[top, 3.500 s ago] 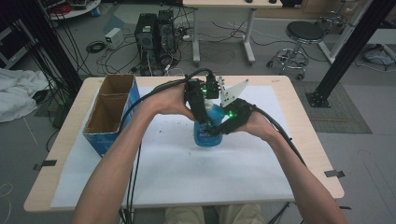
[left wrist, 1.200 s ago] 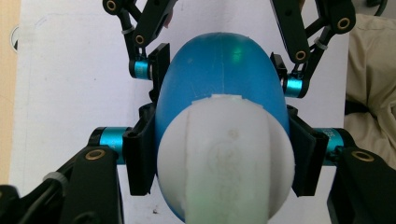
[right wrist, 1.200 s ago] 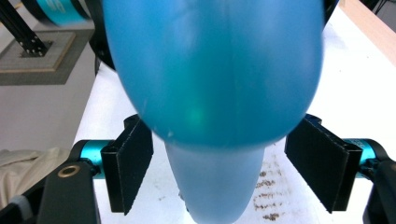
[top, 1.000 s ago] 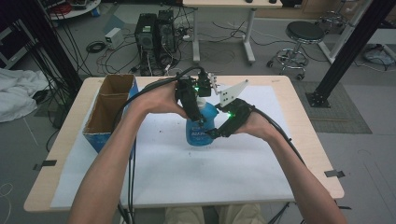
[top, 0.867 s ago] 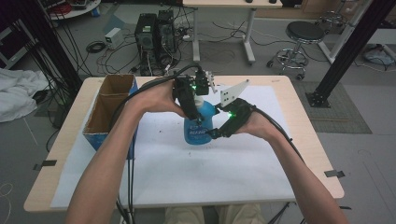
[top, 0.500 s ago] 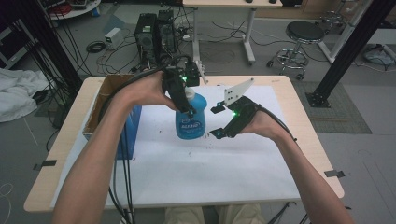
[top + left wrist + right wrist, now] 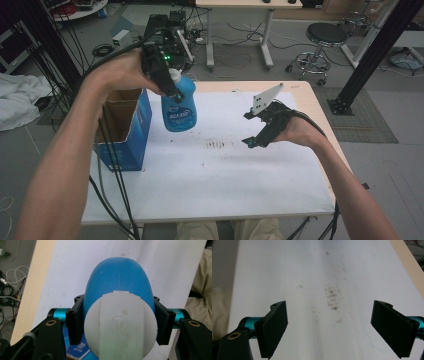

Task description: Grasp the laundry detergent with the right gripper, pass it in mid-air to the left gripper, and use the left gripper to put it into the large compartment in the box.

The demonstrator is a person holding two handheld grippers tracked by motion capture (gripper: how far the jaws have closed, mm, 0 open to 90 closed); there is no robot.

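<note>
left gripper [image 7: 167, 87]: pinching blue bottle [image 7: 179, 107] at neck, lifted beside cardboard box [image 7: 125, 127] | right gripper [image 7: 255, 130]: jaws just opened, spread wide, empty, above table [image 7: 210, 175]

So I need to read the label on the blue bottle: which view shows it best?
The high view: the blue bottle hangs upright from the left gripper, label facing the camera. The left gripper view looks down on its white cap and shoulder, with a sliver of label. The right gripper view faces the white table cover.

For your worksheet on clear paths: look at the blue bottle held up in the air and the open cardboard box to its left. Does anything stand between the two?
Nothing visible does. The blue bottle hangs in the left tongs, beside the open cardboard box; only air separates them.
</note>
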